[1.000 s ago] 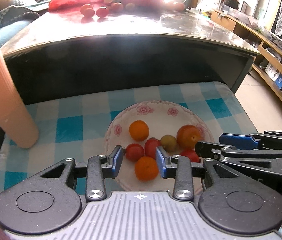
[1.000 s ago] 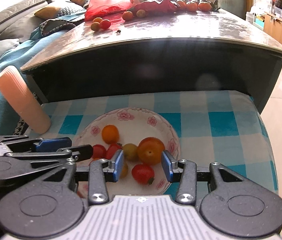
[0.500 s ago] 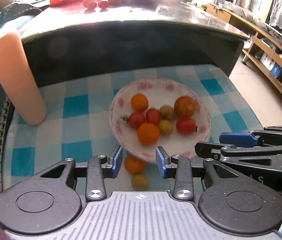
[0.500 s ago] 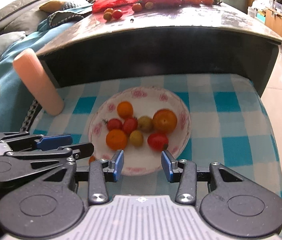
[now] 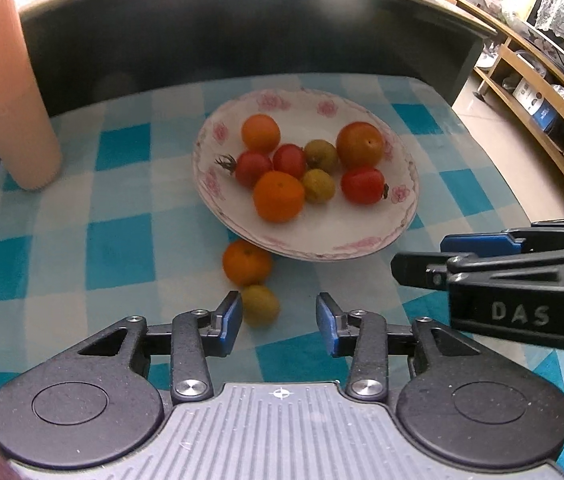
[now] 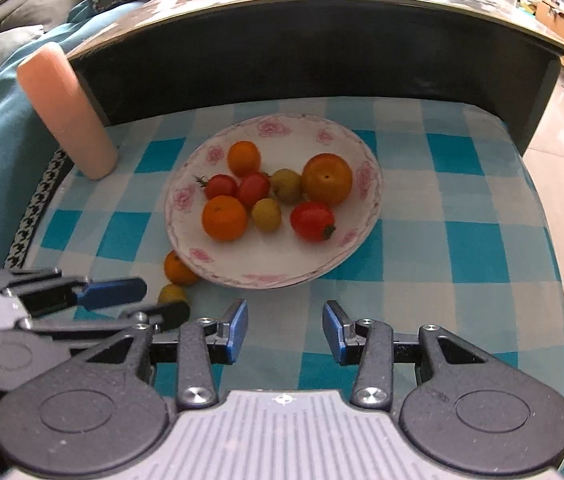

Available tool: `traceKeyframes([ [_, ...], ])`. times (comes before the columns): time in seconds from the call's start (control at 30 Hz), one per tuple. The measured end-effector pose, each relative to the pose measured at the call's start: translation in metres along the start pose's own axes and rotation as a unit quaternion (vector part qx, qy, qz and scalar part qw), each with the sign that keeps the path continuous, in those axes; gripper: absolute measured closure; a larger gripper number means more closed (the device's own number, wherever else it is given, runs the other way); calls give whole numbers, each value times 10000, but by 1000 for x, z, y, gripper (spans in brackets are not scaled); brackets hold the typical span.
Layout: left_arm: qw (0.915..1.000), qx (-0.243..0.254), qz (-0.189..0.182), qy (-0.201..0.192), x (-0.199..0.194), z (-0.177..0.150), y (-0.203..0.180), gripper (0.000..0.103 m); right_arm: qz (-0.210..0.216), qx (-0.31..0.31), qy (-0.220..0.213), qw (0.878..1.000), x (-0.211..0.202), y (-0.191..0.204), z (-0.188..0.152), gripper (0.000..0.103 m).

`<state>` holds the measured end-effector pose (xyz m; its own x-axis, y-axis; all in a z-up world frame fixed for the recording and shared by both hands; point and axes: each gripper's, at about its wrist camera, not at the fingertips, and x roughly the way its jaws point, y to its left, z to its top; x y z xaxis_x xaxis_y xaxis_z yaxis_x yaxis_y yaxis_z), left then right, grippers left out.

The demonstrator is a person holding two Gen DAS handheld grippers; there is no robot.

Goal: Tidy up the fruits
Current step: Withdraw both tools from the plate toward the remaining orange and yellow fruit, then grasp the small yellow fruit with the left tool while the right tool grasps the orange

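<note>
Plate [image 5: 365, 242]: it sits near the middle of the checked cloth [image 5: 118, 244], so the fruits stay in one spot and do not roll away.
Fruit on the plate: eight pieces lie bunched together there, with a big orange one [image 6: 327, 178] on the right side.
Fruit off the plate: a small orange [image 5: 246, 262] rests on the cloth, touching the plate's near rim, and a little yellow-green fruit [image 5: 260, 305] lies just beside it, nearer the cloth's front edge. I think these two still need to go on the plate.
Left claw [image 5: 278, 322]: it is spread wide and holds nothing; its left finger is right beside the yellow-green fruit, likely ready to pick it up.
Right claw [image 6: 285, 330]: it is spread wide too, holding nothing, over the cloth in front of the plate's near rim.
Pink roll [image 5: 0, 80]: it stands at the cloth's back left corner, out of the way.
</note>
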<state>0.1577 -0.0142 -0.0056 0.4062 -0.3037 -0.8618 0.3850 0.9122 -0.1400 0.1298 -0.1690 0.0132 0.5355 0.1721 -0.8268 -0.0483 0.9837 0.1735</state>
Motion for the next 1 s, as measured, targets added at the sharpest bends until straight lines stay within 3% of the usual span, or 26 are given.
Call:
traceKeyframes([
  [0.17,10000,-15,89,-22,7,2,-3,50,89,121,4,9999,0,-4,2,47],
  [0.5,9995,-38,300,52,8,-4,4,71,205,106,-65,9997,-6,2,6,47],
  [1.0,9997,-63,224,60,-2,-11,24,72,728,546,231,9956,8,16,8,47],
])
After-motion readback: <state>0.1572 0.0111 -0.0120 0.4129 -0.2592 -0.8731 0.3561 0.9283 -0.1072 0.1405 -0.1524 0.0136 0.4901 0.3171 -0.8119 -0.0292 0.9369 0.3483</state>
